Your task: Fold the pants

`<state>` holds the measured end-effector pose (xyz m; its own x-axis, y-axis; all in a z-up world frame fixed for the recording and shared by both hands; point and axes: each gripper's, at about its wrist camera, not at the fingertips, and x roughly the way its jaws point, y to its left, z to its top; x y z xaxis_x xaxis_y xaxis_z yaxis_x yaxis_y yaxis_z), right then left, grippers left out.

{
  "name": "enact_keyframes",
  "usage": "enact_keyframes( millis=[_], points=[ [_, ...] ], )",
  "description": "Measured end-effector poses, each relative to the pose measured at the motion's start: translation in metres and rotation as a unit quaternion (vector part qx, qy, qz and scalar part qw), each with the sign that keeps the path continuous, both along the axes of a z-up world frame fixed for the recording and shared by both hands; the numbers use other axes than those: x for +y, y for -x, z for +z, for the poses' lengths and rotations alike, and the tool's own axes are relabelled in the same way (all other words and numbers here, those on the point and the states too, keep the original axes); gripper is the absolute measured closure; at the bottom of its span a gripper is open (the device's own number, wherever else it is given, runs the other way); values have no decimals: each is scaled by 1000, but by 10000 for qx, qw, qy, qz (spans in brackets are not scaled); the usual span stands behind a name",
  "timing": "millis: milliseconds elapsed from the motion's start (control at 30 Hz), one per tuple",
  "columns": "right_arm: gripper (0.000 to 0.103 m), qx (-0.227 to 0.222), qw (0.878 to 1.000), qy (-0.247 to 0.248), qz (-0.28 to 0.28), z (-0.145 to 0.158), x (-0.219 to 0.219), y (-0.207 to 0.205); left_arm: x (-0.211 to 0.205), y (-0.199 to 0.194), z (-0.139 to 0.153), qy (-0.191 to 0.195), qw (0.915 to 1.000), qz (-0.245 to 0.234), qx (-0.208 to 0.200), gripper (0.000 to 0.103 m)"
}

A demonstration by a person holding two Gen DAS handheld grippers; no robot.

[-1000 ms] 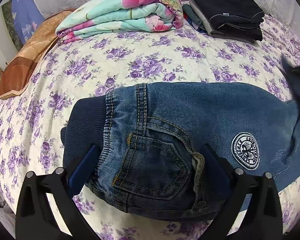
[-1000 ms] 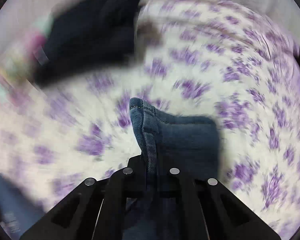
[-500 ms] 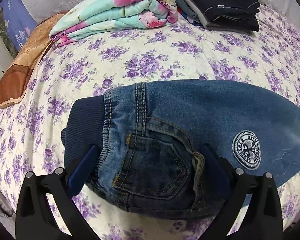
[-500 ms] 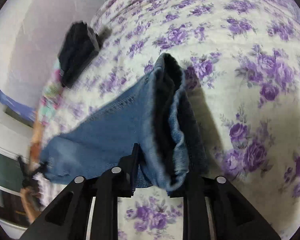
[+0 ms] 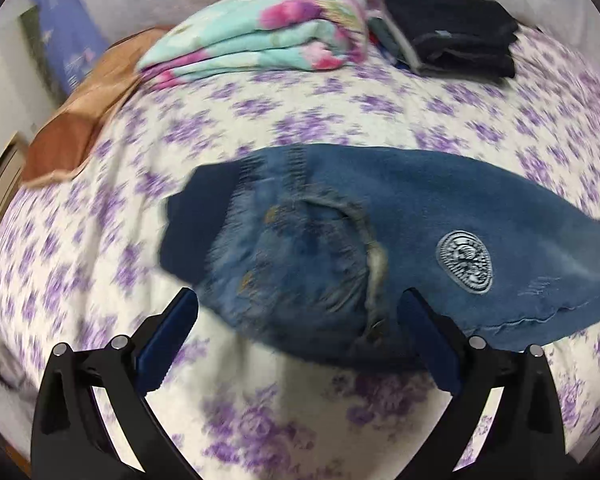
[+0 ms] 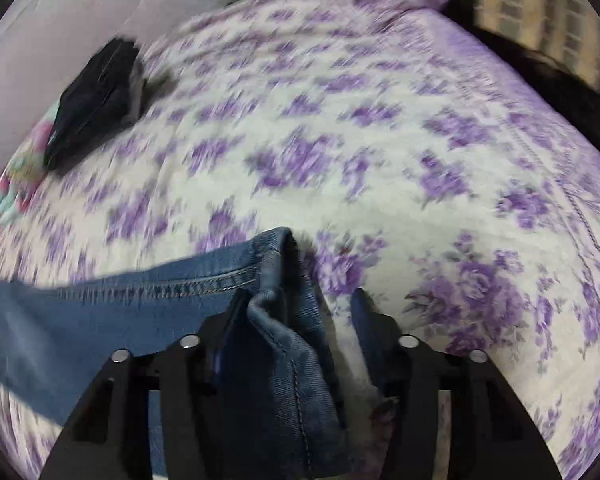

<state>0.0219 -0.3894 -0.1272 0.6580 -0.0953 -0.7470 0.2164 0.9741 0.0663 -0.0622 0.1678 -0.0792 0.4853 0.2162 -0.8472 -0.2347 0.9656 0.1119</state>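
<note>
Left tongs (image 5: 298,316): jaws wide apart, nothing pinched; the blue pads stand on either side of the near edge of the jeans (image 5: 380,248), one just off the waist end, the other at the lower hem of the seat, and whether either pad touches denim cannot be told through the blur. Right tongs (image 6: 296,312): jaws opening, with a fold of the leg hem lying loose between them against the left pad; the right pad is clear of the cloth, over the bedspread (image 6: 380,140). Jeans lie folded on the bed in the foreground of the left view, dark ribbed waistband (image 5: 196,220) at the left, back pocket (image 5: 312,256) facing up, a round embroidered patch (image 5: 464,262) further right, and the leg running off toward the right edge. In the right view the leg stretches leftward along a stitched seam, its hem bunched at the tongs. Bedspread is white with purple flowers. At the far side of the bed: a folded turquoise quilt (image 5: 260,46) with pink blooms, and just beside it on the right a stack of dark folded clothes (image 5: 452,36). A brown cushion (image 5: 72,128) sits at the far left edge of the bed. Both views are motion-blurred.
</note>
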Motion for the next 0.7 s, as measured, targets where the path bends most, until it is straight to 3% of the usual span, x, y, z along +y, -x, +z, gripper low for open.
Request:
enact_keyframes(
  millis=[67,133,200,400,433,467,633,700],
  points=[
    [34,-646,9976,188,-163,18,6,13,14,12,3,220,9994,269,-23,4],
    [21,-1194,9928,7,-54,34,12,25,31,23,4,529,9967,613,-57,4],
    [21,-1362,9903,-191,208,41,19,25,43,31,4,658,9935,919,-165,4],
    [21,-1304,9893,-218,610,37,38,19,72,23,-11,1758,9762,1266,-77,6],
    [21,-1280,9893,-283,636,35,37,19,75,18,-13,1899,9730,1314,-67,11],
    [20,-1237,9897,-324,642,34,39,19,76,15,-14,1998,9707,1330,-81,20],
    [20,-1037,9917,-543,523,25,27,25,78,-11,-25,2338,9620,1409,95,36],
    [20,-1019,9918,-639,436,22,21,26,78,-17,-26,2393,9605,1413,110,36]
  ],
)
